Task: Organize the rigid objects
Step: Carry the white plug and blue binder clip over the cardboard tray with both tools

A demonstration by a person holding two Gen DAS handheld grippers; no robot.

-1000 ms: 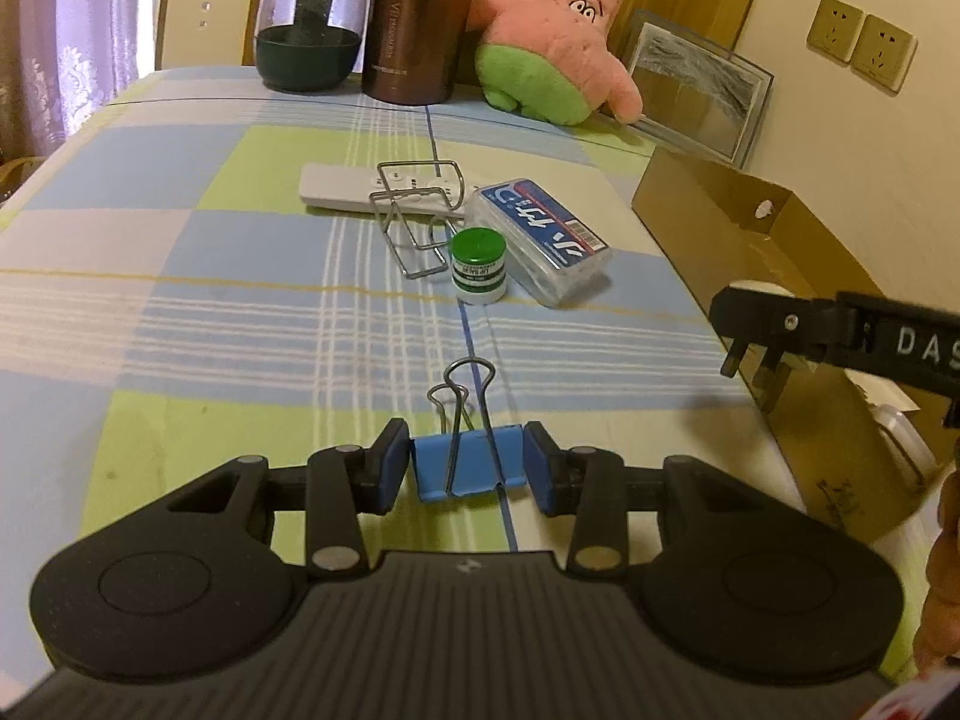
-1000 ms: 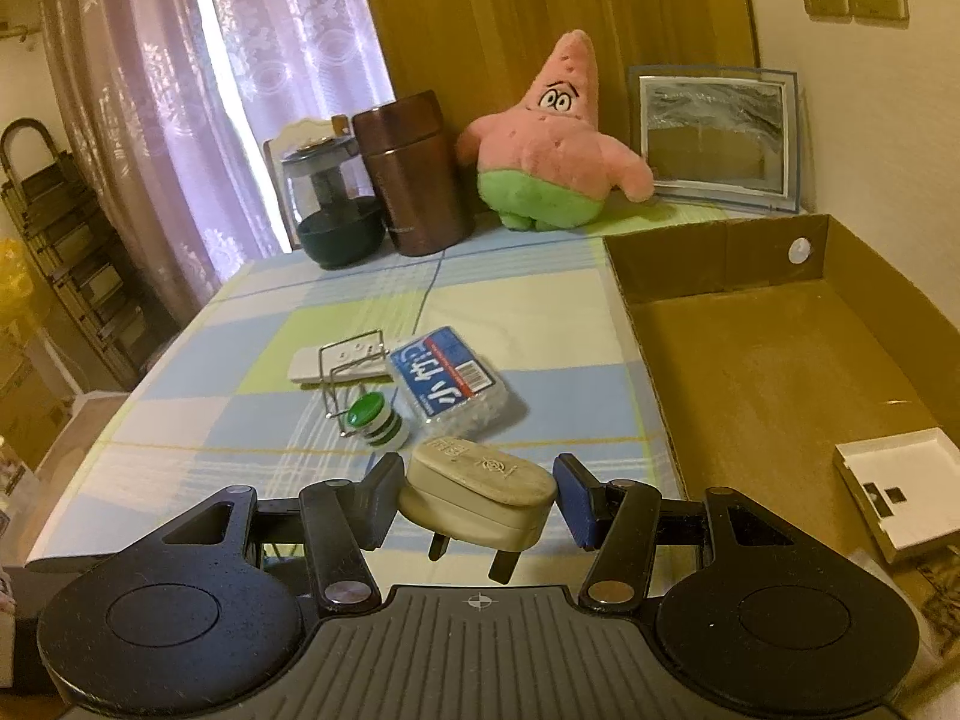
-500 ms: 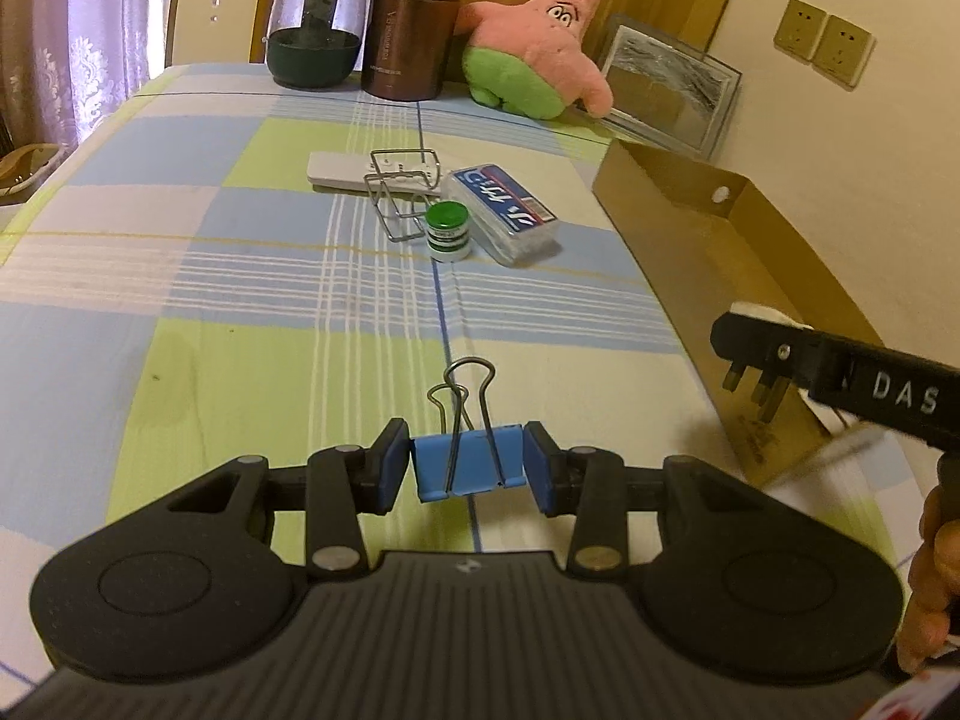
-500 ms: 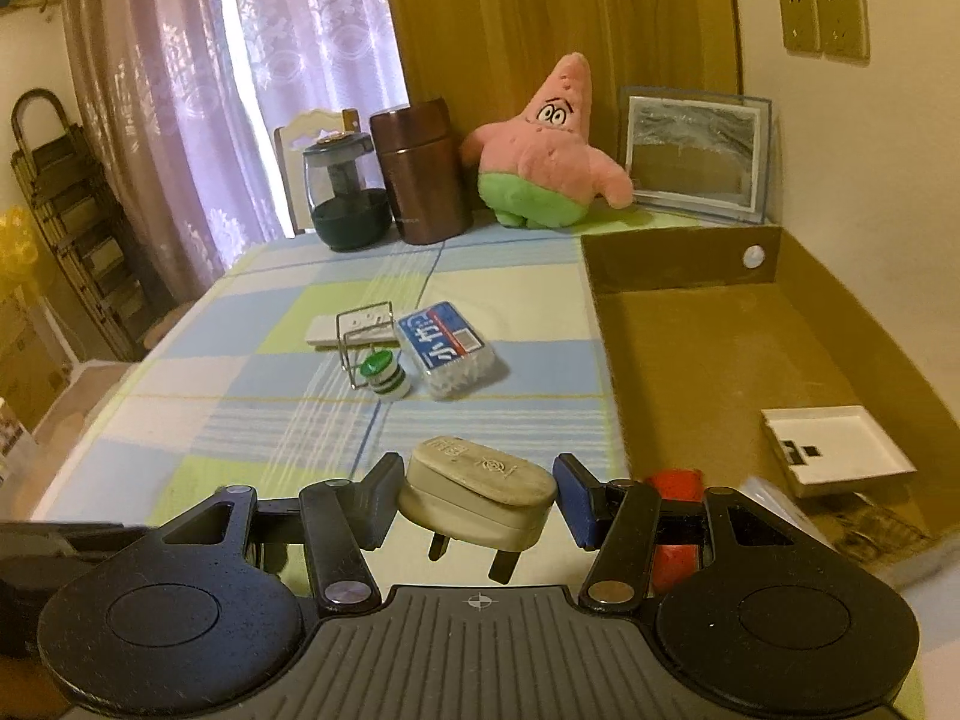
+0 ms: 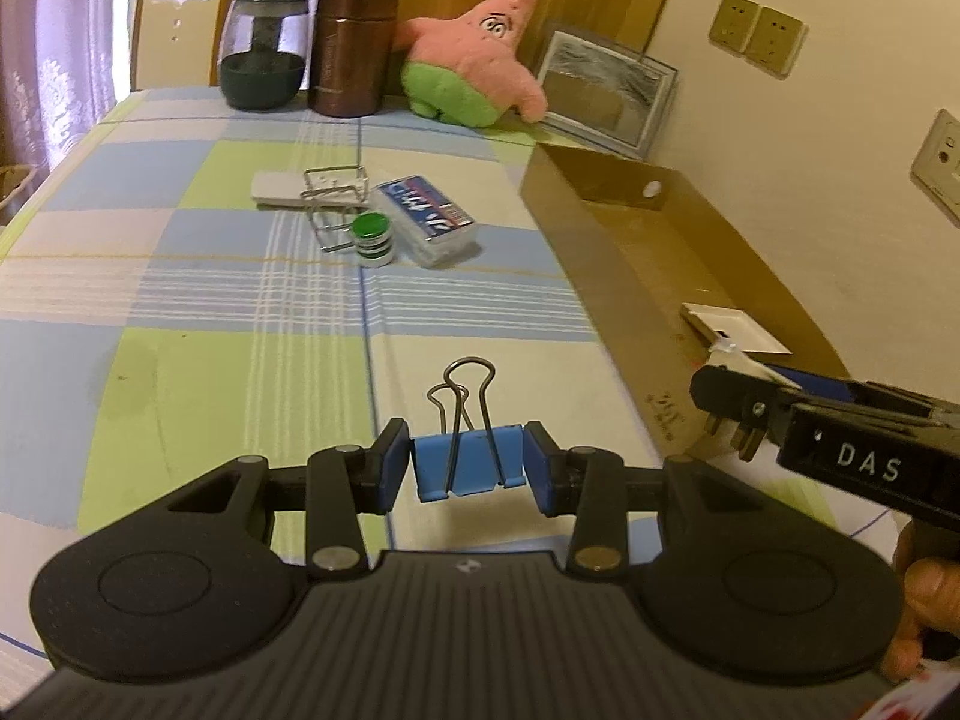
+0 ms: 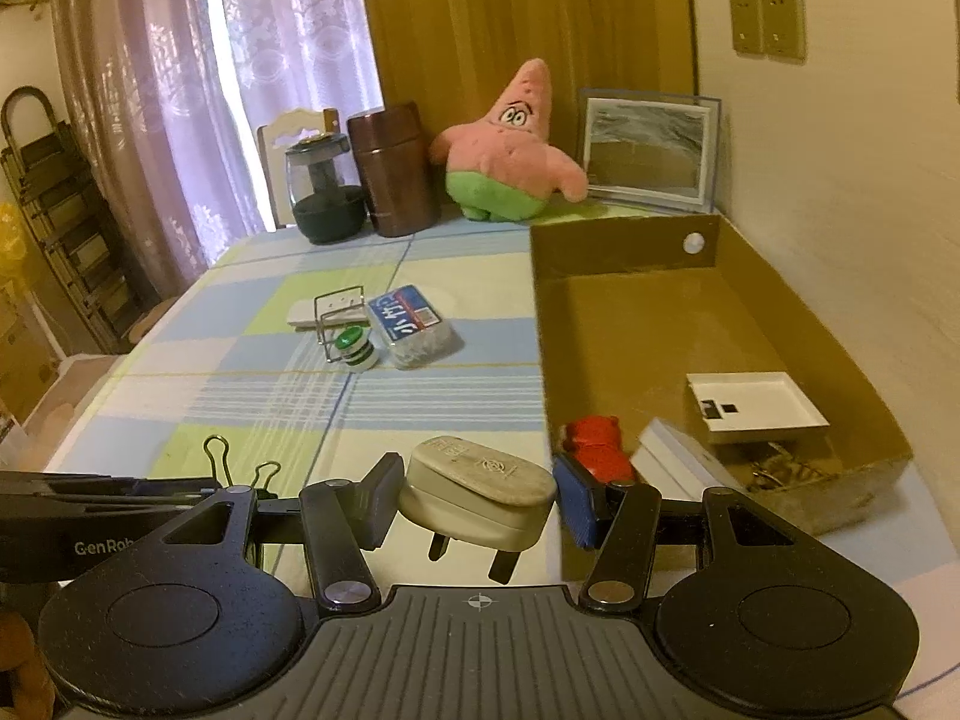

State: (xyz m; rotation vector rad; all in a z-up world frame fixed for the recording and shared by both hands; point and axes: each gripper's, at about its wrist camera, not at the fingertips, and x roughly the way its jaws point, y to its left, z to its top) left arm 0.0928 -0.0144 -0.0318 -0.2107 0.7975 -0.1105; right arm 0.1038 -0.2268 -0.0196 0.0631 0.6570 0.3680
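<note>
Left gripper clamped on blue clip, carried above table near its front edge. Right gripper closed on beige plug, just beside box at table's right edge. Since a second ago: both lifted and drawn back, cluster of green-capped jar and case now farther off; likely transport toward box. Box contents: white tray, red item, partly hidden clips.
</note>
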